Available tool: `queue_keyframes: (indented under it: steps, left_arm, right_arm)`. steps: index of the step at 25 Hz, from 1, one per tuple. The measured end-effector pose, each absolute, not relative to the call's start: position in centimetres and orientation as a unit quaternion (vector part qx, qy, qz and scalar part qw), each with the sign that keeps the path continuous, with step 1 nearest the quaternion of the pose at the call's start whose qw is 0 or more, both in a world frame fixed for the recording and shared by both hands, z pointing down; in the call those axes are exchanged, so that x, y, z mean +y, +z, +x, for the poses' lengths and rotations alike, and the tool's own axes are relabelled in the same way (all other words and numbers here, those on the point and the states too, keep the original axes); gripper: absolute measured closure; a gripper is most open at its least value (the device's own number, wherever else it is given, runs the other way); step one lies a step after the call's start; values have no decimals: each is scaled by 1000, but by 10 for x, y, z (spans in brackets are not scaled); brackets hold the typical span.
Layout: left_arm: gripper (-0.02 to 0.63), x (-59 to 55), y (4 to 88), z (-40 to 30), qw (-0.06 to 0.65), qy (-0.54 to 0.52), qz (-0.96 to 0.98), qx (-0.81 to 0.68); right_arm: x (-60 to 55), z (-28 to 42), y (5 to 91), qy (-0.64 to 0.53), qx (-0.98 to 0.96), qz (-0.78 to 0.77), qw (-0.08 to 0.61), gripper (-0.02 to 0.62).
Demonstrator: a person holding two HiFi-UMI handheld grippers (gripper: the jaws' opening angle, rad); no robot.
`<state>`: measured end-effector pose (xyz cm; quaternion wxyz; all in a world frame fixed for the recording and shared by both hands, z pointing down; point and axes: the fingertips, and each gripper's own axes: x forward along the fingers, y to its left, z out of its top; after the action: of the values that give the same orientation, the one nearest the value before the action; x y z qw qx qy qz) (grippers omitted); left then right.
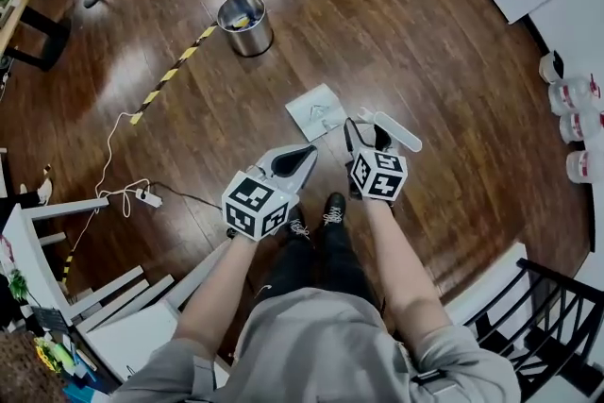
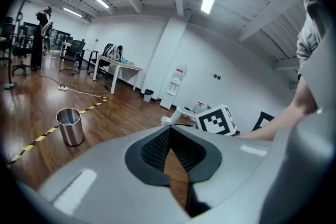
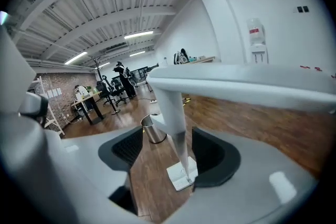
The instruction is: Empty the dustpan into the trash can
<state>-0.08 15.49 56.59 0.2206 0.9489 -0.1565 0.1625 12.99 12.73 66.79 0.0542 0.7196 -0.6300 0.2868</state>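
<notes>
A white dustpan (image 1: 318,111) lies on the wood floor, and its long handle (image 1: 394,131) rises toward my right gripper (image 1: 362,133). In the right gripper view the handle's pole (image 3: 173,113) stands between the wide-open jaws of the right gripper (image 3: 168,147), with the pan (image 3: 181,176) on the floor below; the pads do not press on the pole. My left gripper (image 1: 294,162) hangs beside it to the left, shut and holding nothing (image 2: 169,131). The steel trash can (image 1: 245,24) stands farther off on the floor (image 2: 71,126) (image 3: 152,131).
Yellow-and-black tape (image 1: 179,61) crosses the floor past the can. A power strip with a white cable (image 1: 146,196) lies at the left. White shelving (image 1: 104,297) is at the lower left, a black rack (image 1: 557,316) at the lower right, and water jugs (image 1: 576,94) at the right.
</notes>
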Motion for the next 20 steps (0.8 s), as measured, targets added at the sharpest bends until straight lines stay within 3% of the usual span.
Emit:
queue_keyframes:
  steps: [6, 8, 20]
  left_arm:
    - [600, 154, 572, -11, 238, 163, 941, -177]
    - [600, 150, 571, -11, 237, 162, 941, -181]
    - [600, 117, 540, 5, 216, 145, 937, -232]
  right_arm:
    - [96, 139, 668, 253, -621, 738, 74, 342]
    - [91, 140, 669, 250, -620, 738, 87, 401]
    - [62, 168, 611, 198, -678, 700, 105, 407]
